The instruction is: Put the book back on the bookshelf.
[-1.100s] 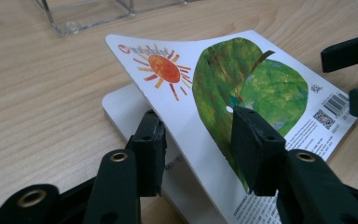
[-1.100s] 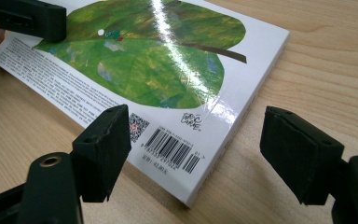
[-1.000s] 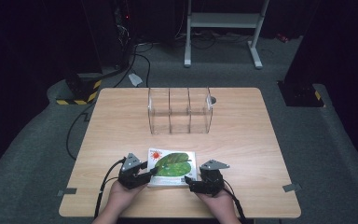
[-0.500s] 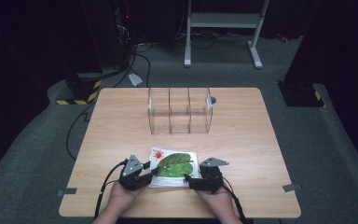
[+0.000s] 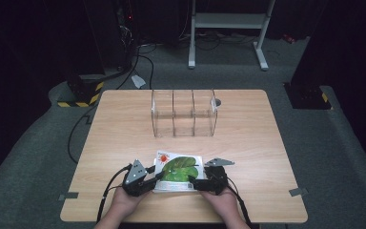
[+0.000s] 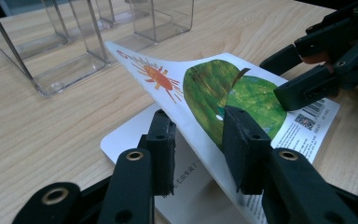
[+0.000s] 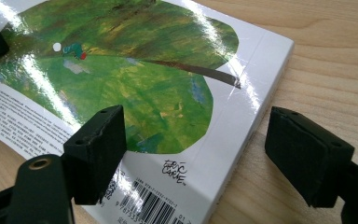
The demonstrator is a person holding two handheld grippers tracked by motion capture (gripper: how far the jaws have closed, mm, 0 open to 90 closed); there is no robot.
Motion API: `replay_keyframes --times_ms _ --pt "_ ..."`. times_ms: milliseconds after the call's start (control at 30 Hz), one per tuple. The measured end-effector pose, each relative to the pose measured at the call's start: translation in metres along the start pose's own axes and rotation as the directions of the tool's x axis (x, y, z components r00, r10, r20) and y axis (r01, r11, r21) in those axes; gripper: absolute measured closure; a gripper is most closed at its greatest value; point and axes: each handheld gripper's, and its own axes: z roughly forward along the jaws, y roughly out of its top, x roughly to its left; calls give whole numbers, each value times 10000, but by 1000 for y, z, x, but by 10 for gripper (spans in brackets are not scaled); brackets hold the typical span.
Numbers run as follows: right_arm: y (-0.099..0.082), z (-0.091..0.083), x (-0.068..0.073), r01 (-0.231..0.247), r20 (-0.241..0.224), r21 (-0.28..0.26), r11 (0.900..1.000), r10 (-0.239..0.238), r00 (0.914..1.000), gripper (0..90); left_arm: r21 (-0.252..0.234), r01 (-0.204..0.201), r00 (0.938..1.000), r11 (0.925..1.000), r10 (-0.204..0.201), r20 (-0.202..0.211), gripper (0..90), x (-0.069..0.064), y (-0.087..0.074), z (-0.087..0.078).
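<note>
- The left claw point(image 5: 153, 180) has just been closing on the near-left edge of the book's cover point(image 6: 186, 100); its two pads now pinch that cover, which rises tilted off the pages beneath, as the left gripper view shows.
- The book point(image 5: 178, 171), a picture book with a green leaf and an orange sun on it, lies flat at the near middle of the tabletop point(image 5: 248, 143), between the two hands and well apart from the clear organiser.
- The right claw point(image 5: 194, 183) has just been opening; its jaws stand spread around the book's near-right corner, one over the glossy cover and one off the edge above the wood, neither pressing.
- The step in hand looks like lifting or opening the book by its cover. The next move probably calls for a firm pinch on the left while the right claw either closes on the spine side or backs away, so the book does not slide.
- Farther back stands a clear three-compartment organiser point(image 5: 183, 113), empty as far as can be seen.
- The tabletop is pale wood; around it lie grey carpet, black cables and a white metal stand point(image 5: 228, 21) in a dark room.
</note>
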Motion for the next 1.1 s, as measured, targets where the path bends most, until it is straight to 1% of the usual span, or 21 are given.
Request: replay_keyframes --times_ms 33,67,100,200,233,267,333,367,433,667,733,767,800,967,1033,1100 --pt "0 0 -1 -74 -40 19 10000 74 10000 200 -39 -57 10000 10000 57 11 650 0 0 0" --pt "0 0 -2 11 -55 -17 10000 -12 10000 199 -74 -50 10000 10000 50 31 651 -1 0 -1" --pt "0 0 -2 11 -55 -17 10000 -12 10000 199 -92 -163 9999 9998 163 16 651 0 0 -1" --pt "1 -1 -3 -160 -141 -26 9999 160 9998 192 -154 -251 9996 9996 253 90 654 -1 0 -1" --pt "1 0 -4 -243 -172 -11 9997 243 9996 176 -180 -289 9995 9994 290 79 655 -2 0 -1" --pt "1 0 -4 -243 -172 -11 9997 243 9996 176 -206 -287 9995 9994 290 97 655 -2 0 -2" --pt "2 1 -6 -338 -317 30 9994 339 9989 158 -272 -489 9988 9984 490 46 655 -3 1 -2" --pt "2 2 -6 -443 -400 58 9990 445 9982 151 -320 -654 9979 9973 655 17 655 -5 1 -3" --pt "3 2 -6 -424 -424 59 9991 426 9982 146 -355 -719 9974 9968 720 16 655 -5 1 -4" --pt "3 2 -7 -579 -581 40 9983 580 9966 137 -507 -925 9957 9944 928 36 660 -7 2 -5" --pt "4 3 -9 -740 -701 30 9973 740 9948 127 -597 -1063 9943 9925 1069 56 662 -8 2 -6" --pt "4 3 -9 -740 -701 30 9973 740 9948 127 -597 -1063 9943 9925 1069 56 662 -8 2 -6" --pt "4 3 -9 -716 -736 23 9974 716 9947 124 -622 -1170 9931 9912 1174 24 662 -8 2 -6" --pt "4 3 -9 -666 -790 14 9978 665 9946 122 -691 -1212 9926 9902 1217 41 662 -8 1 -7" --pt "4 3 -9 -677 -791 19 9977 677 9946 121 -697 -1228 9924 9900 1234 41 662 -8 1 -7" --pt "4 4 -9 -743 -903 58 9972 745 9931 118 -752 -1324 9910 9883 1333 69 664 -9 1 -7"
